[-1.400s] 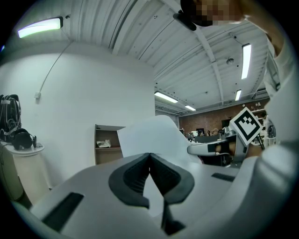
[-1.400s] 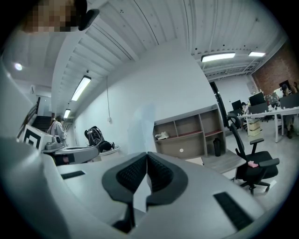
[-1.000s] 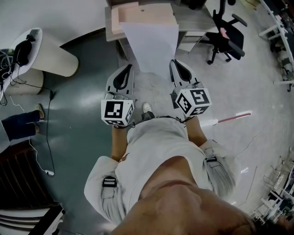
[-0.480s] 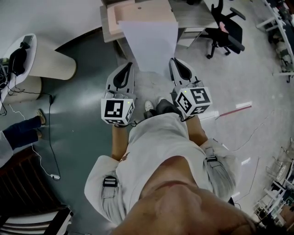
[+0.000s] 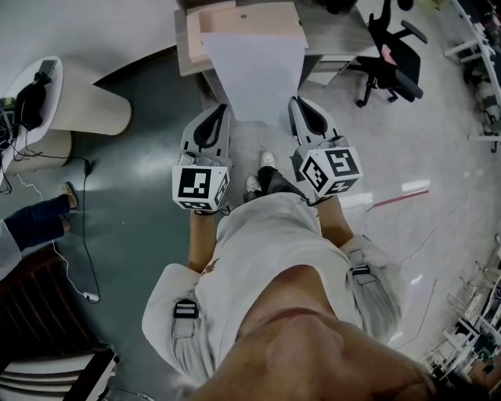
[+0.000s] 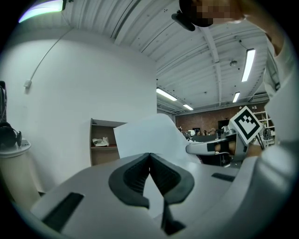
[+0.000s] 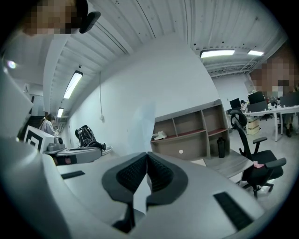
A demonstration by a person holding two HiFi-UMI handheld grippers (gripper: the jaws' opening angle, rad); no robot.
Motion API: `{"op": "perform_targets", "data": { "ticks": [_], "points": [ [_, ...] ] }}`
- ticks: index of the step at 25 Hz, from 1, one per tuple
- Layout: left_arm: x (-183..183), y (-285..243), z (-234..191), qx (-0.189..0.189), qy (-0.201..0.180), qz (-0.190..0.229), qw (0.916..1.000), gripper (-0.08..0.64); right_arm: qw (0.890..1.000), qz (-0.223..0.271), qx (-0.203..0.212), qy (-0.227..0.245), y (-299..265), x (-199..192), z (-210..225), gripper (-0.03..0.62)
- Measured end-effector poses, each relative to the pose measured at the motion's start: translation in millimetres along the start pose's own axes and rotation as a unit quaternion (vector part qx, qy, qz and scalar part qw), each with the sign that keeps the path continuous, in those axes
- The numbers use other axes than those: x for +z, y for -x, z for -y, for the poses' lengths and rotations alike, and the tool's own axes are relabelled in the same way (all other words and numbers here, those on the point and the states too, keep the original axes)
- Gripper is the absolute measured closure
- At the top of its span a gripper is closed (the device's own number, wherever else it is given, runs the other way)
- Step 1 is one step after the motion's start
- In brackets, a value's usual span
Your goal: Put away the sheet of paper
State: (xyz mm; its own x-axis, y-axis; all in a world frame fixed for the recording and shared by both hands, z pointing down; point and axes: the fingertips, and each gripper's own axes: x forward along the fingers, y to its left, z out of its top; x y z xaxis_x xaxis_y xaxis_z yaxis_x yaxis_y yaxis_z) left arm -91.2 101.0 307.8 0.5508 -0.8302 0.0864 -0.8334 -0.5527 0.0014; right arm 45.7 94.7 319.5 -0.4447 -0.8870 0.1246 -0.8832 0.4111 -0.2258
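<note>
Presently, item one: sheet of paper, white, held out ahead of me, with its long axis running from my jaws straight toward the shelf unit. Its far edge shows over the shelf unit's top, though I cannot tell if it touches.

Item two: left gripper, jaws pressed together on the sheet's near left corner.

Item three: right gripper, jaws likewise closed, pinching the near right corner.

Both grippers sit on the near side of the shelf unit, abreast, neither one nearer to it.

Judgement: the sheet goes in straight ahead, far edge first, with both hands advancing evenly.
</note>
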Motion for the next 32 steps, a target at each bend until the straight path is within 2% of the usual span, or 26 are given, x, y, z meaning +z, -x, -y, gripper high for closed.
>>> {"op": "perform_targets", "data": {
  "ticks": [18, 23, 32],
  "points": [
    [16.1, -81.5, -26.3, 0.038, -0.013, 0.003, 0.9992, 0.540, 0.999, 0.009, 0.044, 0.005, -71.4, 30.9, 55.1, 0.572],
    [9.6, -92.8, -28.4, 0.050, -0.004, -0.005, 0.9987, 0.540, 0.999, 0.002, 0.054, 0.002, -81.8, 29.9, 64.5, 0.572],
    [8.7, -125.9, -43.2, 0.050, -0.003, -0.011, 0.9987, 0.540, 0.998, -0.007, 0.059, -0.001, -111.9, 32.7, 80.1, 0.572]
  ]
}}
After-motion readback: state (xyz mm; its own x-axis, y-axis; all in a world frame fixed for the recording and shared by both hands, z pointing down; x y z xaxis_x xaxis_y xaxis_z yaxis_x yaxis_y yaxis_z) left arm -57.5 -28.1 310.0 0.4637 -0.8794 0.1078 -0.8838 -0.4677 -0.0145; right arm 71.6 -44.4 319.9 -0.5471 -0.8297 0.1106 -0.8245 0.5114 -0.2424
